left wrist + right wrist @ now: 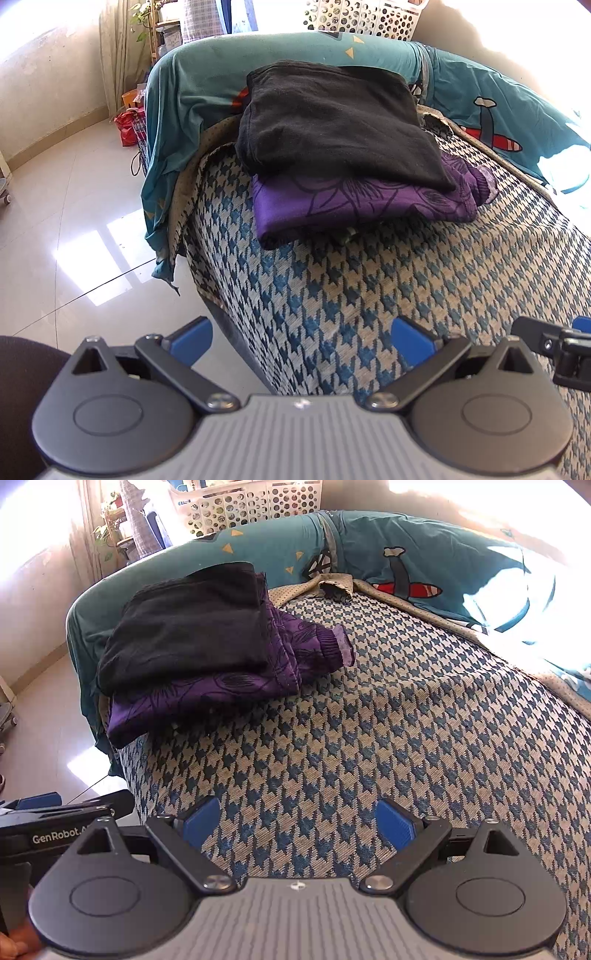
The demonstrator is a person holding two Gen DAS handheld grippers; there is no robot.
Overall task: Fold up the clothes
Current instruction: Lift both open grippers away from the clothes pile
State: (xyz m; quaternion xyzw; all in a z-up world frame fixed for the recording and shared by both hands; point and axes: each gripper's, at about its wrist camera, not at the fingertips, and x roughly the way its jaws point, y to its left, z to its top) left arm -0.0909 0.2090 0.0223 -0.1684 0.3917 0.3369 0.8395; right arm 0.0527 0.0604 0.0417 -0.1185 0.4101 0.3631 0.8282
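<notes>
A folded black garment (340, 118) lies on top of a folded purple flowered garment (354, 201) at the far left corner of the sofa seat. The right wrist view shows the same stack, the black garment (184, 635) over the purple one (207, 694), with a purple cuff sticking out to the right. My left gripper (301, 341) is open with nothing between its blue pads, hanging over the seat's front left corner. My right gripper (295, 823) is open and empty too, above the bare seat in front of the stack. Both are well short of the clothes.
The seat has a blue and beige houndstooth cover (406, 720). A teal sheet with an aeroplane print (406, 576) drapes the backrest and armrest. A white perforated basket (362, 18) stands behind the sofa. Glossy tiled floor (74, 221) lies to the left, with red bags by the wall.
</notes>
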